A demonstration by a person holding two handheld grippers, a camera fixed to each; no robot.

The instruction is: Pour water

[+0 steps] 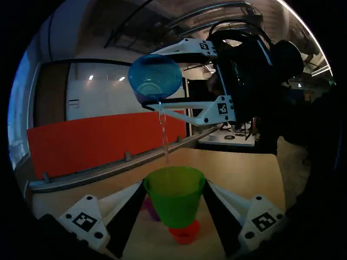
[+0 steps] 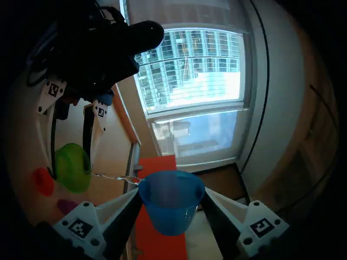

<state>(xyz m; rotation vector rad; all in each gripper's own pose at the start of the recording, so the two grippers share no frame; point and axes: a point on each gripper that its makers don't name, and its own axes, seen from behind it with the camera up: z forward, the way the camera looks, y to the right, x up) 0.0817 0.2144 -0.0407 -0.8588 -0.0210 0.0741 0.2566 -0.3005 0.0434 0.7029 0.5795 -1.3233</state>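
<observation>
So the right gripper point(image 1: 149, 80) is pinching the blue cup point(image 1: 155, 80) with both fingers, closed in only as far as the cup's walls allow. It's tipping the cup way over, so a thin stream of water point(image 1: 164, 134) is running off the lip. The left gripper point(image 1: 174, 190) is doing the same two-finger squeeze on the green cup point(image 1: 174, 203), holding it upright above the table point(image 1: 243, 169) and well below the blue one. My worry is that the stream is coming down right by the green cup's far rim, not the middle. Both cups are hanging in the air, so a small drift of either hand is probably going to put water over the edge. A red cup point(image 1: 185, 234) and a purple cup point(image 1: 152, 209) are sitting on the table right underneath, and they'd be catching the spill. The drop is also long, so I'm expecting some splashing out of the cup. Tipping harder would likely throw the stream farther and overshoot, while easing off could leave it dribbling down the blue cup's outside. The green cup is tapered and getting heavier, so it might start sliding in the grip. I can't tell how full it is from here.
</observation>
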